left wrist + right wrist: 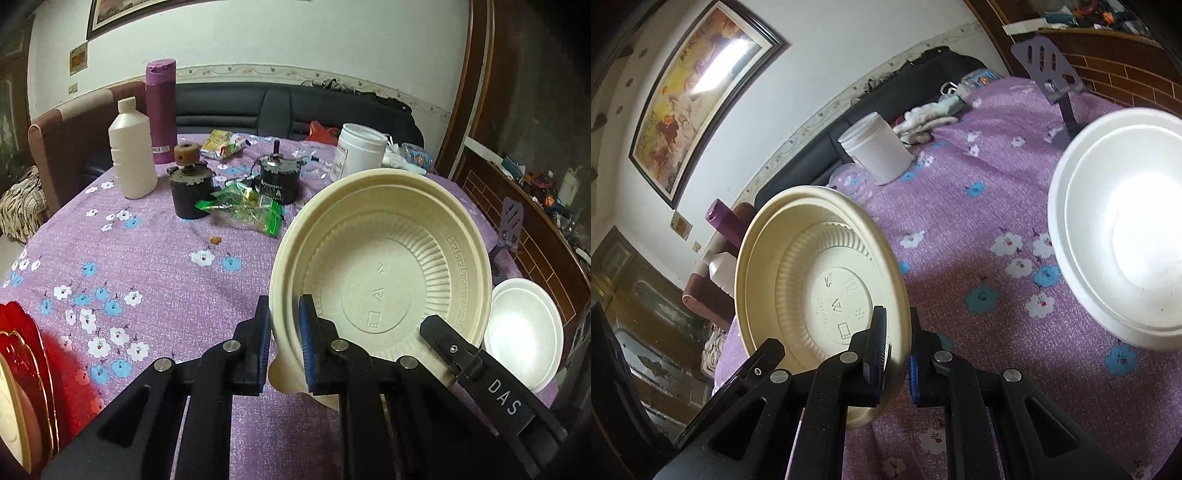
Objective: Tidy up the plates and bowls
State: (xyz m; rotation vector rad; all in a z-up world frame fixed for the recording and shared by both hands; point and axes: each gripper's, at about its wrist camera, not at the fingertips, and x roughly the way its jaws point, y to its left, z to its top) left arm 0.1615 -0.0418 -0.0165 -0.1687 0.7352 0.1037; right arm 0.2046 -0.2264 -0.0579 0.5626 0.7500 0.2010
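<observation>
Both grippers grip one cream disposable bowl (384, 258), held tilted above the purple flowered tablecloth (147, 266). My left gripper (286, 332) is shut on its left rim. My right gripper (897, 347) is shut on the opposite rim of the same bowl (812, 280); one of its fingers (454, 343) shows in the left wrist view. A white foam bowl (1126, 229) sits on the cloth to the right, and shows at the table's right edge in the left wrist view (524, 325). Red and gold-rimmed plates (22, 369) stand at the left edge.
At the back stand a white bottle (131, 155), a purple flask (160, 110), two dark motors (192, 188), green snack bags (243, 210) and a white jar (358, 151). A purple phone stand (1052, 74) is at the right. A dark sofa (288, 107) lies behind the table.
</observation>
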